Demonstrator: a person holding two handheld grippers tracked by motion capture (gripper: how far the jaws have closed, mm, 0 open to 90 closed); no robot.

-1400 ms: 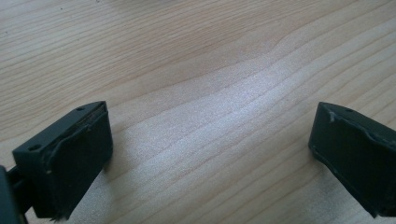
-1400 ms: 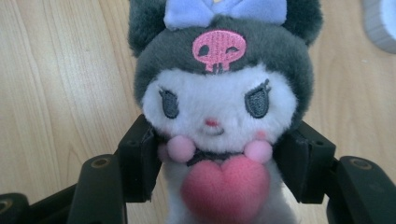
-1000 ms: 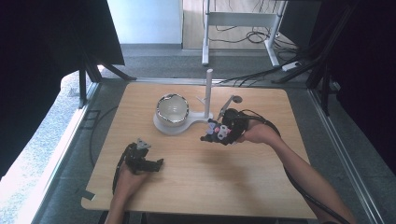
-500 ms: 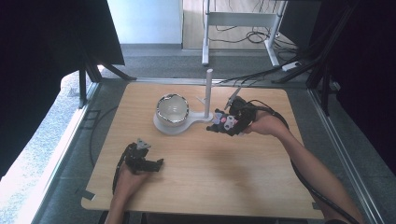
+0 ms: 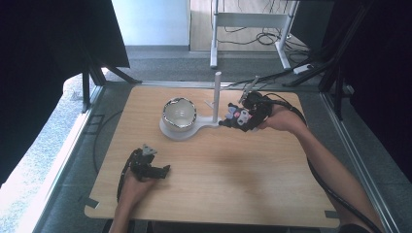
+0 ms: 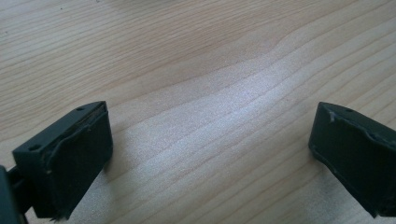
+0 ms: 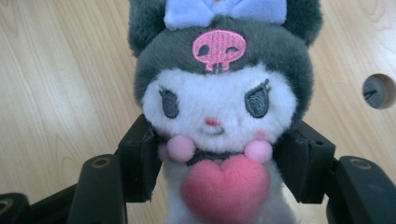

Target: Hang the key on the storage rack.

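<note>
A small plush toy with a white face, dark grey hood, pink skull mark, blue bow and pink heart sits between the jaws of my right gripper, which is shut on its body. In the high view this right gripper holds the plush toy above the table, just right of a white post. The post rises from a white stand that carries a shiny metal bowl. My left gripper rests on the wooden table at the front left. In its own view the left gripper is open over bare wood.
A round hole with a screw is in the tabletop behind the toy. Black cables trail from both grippers across the table. Beyond the far edge stand table legs and floor cables. Dark panels flank both sides.
My right gripper has lifted the plush toy and carried it toward the far side, closer to the white post. The left gripper has stayed where it was.
</note>
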